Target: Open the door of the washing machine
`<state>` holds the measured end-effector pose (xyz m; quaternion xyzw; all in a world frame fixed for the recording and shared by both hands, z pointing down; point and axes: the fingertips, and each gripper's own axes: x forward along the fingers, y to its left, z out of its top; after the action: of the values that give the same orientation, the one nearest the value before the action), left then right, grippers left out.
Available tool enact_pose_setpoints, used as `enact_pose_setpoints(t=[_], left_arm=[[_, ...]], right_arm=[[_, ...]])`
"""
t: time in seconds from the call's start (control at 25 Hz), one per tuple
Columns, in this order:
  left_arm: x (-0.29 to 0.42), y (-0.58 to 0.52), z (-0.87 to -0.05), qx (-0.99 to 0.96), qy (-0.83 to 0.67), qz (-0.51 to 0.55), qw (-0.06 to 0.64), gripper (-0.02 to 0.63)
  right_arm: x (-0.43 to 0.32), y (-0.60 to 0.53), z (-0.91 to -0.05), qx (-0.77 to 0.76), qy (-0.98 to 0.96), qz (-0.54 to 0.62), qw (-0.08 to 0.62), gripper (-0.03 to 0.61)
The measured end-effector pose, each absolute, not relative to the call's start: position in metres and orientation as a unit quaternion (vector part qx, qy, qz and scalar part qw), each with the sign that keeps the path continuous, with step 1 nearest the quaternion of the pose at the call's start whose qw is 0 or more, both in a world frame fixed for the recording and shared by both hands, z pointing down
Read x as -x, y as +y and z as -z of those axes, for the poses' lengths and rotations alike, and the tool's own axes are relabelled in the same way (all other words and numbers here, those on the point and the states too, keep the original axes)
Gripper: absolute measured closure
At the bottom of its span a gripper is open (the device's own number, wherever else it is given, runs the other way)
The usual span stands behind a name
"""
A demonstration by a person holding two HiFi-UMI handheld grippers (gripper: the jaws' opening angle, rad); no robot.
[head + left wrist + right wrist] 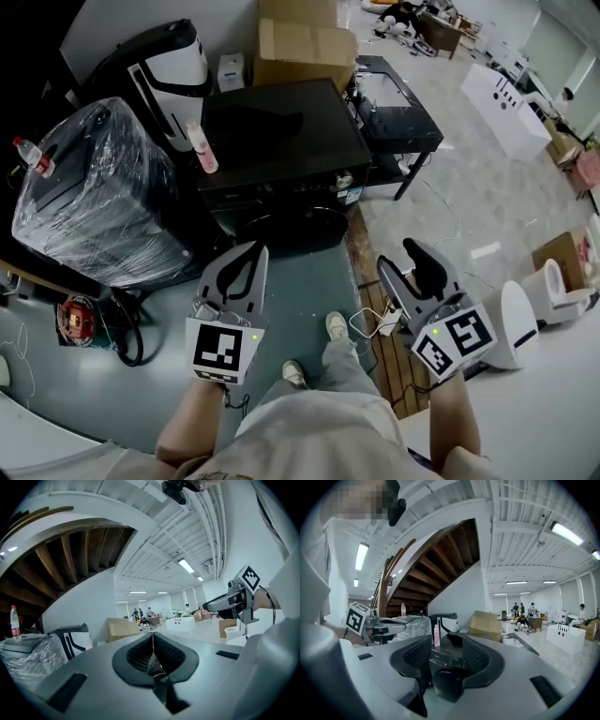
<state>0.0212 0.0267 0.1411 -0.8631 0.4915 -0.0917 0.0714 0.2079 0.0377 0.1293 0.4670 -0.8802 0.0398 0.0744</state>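
Note:
The black washing machine (281, 131) stands on the floor ahead of me, its round dark door (286, 228) facing me and closed. A pink bottle (203, 150) stands on its top left edge. My left gripper (255, 251) hovers just in front of the door's lower left, its jaws shut with nothing between them (152, 637). My right gripper (398, 255) hangs to the right of the machine, apart from it. It is open (447, 641), and the machine (446, 663) and its door (447, 686) show through the gap, still some way off.
A plastic-wrapped appliance (94, 197) stands at the machine's left, with a black-and-white unit (173, 75) behind it. Cardboard boxes (300, 42) sit at the back and a black stand (394, 103) at the right. A power strip and cable (384, 323) lie by my feet. A white toilet (520, 319) stands at right.

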Motion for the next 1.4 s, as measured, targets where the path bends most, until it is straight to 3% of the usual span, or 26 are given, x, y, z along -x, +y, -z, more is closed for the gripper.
enact_pose_setpoints(t=[0.68,1.4], left_arm=[[-0.098,-0.134,-0.255,0.838,0.511,0.19,-0.012,0.591],[-0.098,-0.222,-0.437,0.76,0.579,0.25,-0.158,0.591]], right_arm=[[-0.257,-0.161,-0.295,-0.375,-0.896,-0.134,0.195,0.319],[-0.243,-0.262,-0.528,-0.232,-0.892,-0.205,0.33,0.319]])
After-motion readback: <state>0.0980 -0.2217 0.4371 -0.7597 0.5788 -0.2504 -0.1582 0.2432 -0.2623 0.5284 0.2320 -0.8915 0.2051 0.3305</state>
